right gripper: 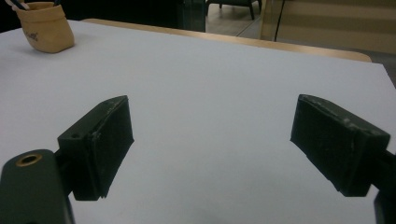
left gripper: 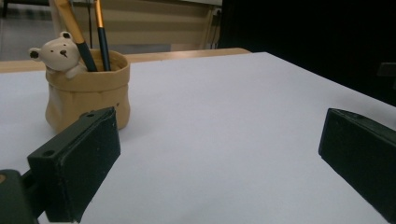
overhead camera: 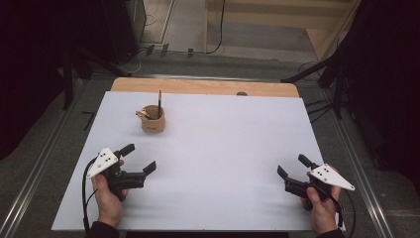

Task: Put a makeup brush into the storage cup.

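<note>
While both grippers wait wide open and empty near the desk's front edge, a pot (overhead camera: pixel 152 120) of pens stands toward the far left corner.

From above, left gripper (overhead camera: pixel 137 157) and right gripper (overhead camera: pixel 292 166) sit well apart. The left gripper view puts the pot (left gripper: pixel 87 90), bear on its rim, just beyond one jaw; the right gripper view sets it (right gripper: pixel 45 26) far off. A careless reach could tip it.
</note>
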`<state>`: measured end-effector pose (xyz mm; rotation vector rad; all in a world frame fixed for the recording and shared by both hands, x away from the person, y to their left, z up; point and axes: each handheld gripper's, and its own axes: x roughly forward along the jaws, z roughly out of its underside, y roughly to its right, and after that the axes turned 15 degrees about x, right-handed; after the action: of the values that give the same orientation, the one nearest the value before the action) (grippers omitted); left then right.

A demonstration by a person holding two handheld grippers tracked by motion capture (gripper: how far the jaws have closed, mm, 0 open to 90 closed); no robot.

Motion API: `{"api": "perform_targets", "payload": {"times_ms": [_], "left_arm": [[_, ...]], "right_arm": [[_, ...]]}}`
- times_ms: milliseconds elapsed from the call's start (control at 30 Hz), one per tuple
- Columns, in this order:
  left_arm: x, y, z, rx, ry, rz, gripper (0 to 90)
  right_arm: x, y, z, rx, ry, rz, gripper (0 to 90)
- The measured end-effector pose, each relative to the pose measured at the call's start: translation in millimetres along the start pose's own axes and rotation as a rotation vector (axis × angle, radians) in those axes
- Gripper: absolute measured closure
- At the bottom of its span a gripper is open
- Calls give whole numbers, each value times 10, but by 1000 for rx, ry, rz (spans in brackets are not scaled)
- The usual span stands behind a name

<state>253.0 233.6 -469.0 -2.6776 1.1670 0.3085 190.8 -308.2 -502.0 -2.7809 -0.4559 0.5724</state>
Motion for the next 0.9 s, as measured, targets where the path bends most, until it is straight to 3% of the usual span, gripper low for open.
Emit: {"api": "perform_targets", "payload": {"times_ms": [200,333,667,900], "left_arm": [[-86,26,12,-9,7,0,0],[-158,24,22,6,6,-4,0],[-397,-41,69,5,34,-44,0],[-506,-24,110,21,18,-37,0]], "right_arm": [[0,5,5,-2,-3,2,129],[2,-4,6,-3,-1,4,129],[-8,16,2,-4,2,9,129],[-9,15,1,-7,6,9,128]]}}
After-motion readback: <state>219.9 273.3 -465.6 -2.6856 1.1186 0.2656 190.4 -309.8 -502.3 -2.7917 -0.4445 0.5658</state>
